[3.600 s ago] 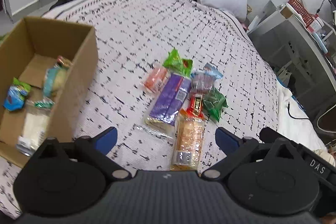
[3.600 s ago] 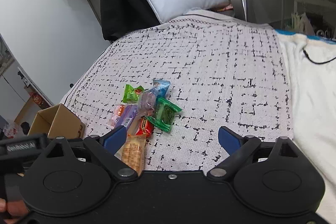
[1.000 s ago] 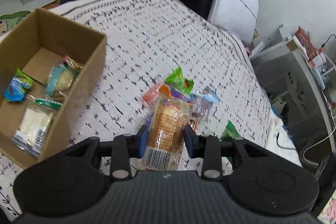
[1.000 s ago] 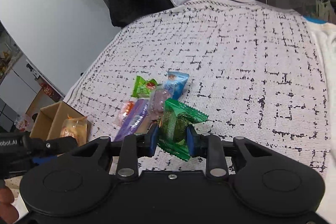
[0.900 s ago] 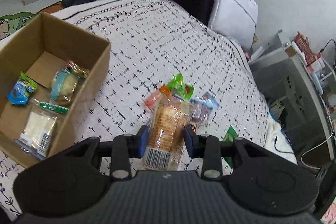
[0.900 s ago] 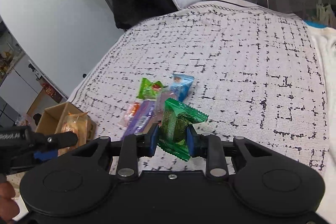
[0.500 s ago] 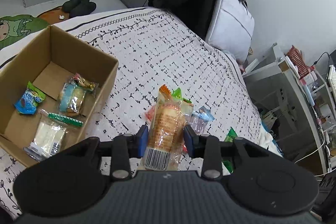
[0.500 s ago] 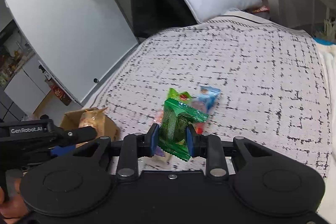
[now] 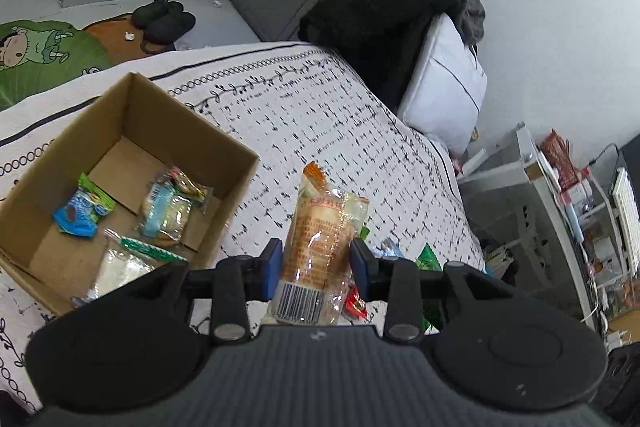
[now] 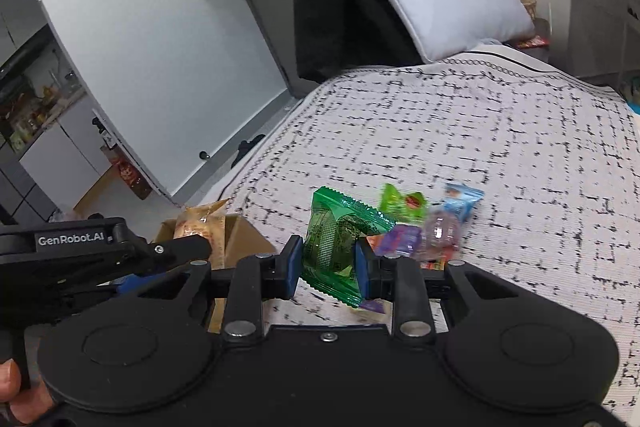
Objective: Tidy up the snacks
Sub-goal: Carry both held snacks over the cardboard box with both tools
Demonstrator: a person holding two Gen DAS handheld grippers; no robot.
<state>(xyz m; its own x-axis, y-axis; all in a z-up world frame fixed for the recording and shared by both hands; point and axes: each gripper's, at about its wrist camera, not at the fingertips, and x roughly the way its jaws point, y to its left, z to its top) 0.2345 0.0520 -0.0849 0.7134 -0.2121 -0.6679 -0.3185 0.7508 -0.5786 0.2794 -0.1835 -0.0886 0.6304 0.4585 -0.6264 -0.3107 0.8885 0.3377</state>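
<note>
My left gripper is shut on an orange bread packet and holds it in the air to the right of the open cardboard box. The box holds a blue snack, a clear packet with a teal label and a white packet. My right gripper is shut on a green snack packet, above the bed. The left gripper with its packet also shows in the right wrist view, over the box. Loose snacks lie on the bedspread.
The bed has a white, black-flecked cover. A pillow and dark clothes lie at its head. A desk with shelves stands to the right. Shoes and a green mat are on the floor.
Both grippers closed on their packets and lifted them off the bed. Both have risen and swung left toward the box.
</note>
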